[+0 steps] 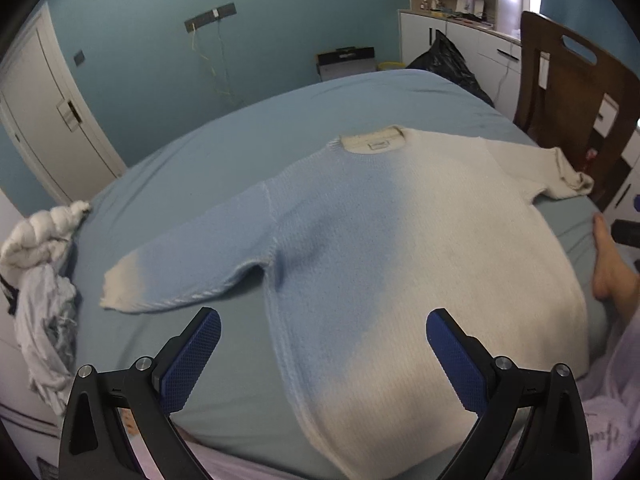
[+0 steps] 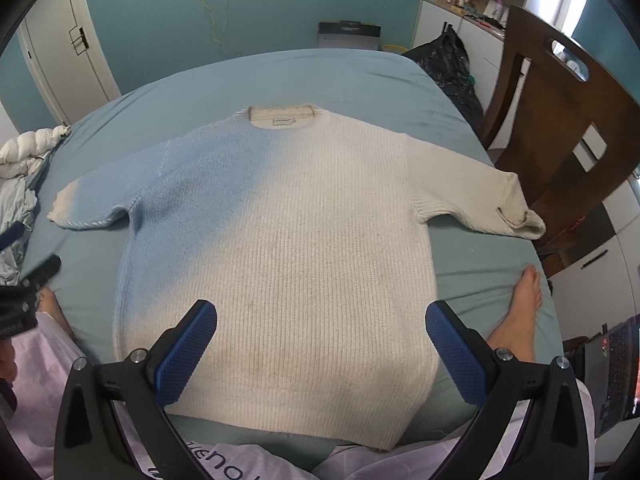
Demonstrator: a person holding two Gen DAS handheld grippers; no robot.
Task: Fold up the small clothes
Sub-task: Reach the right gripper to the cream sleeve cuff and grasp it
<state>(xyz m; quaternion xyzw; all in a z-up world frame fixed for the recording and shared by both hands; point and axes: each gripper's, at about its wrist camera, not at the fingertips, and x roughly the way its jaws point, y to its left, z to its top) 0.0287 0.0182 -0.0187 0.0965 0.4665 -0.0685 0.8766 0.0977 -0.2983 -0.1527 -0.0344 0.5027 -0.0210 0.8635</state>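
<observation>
A knitted sweater (image 2: pixel 280 248) lies flat, face up, on a bed (image 1: pixel 360 96) w/ a smooth pale-blue sheet. Both sleeves are spread out to the sides, neckline pointing away from the person, hem nearest them. The knit is ribbed and chunky: cream on the person's right, fading to soft blue on their left, w/ a cream cuff at the left sleeve (image 1: pixel 180 272) end. The right sleeve (image 2: pixel 480 204) ends in a rolled cuff close to the bed's edge.

The left gripper (image 1: pixel 323 356) hangs above the hem's left part, jaws spread wide, holding nothing. The right gripper (image 2: pixel 321 354) hovers over the hem's middle-right, jaws likewise apart and empty. Folding looks not yet begun.

Risks, as I judge them: thick stretchy knit may bunch or slip if pinched too shallow, so a fold could sag unevenly. The right cuff sits near the bed edge and could slide off if the body gets tugged. The person's bare foot (image 2: pixel 520 312) rests on the sheet just beside the sweater's right side & might snag or pin the sheet.

A crumpled heap of pale laundry (image 1: pixel 40 280) sits at the bed's left edge; a dark wooden chair (image 2: pixel 560 120) stands at right.
</observation>
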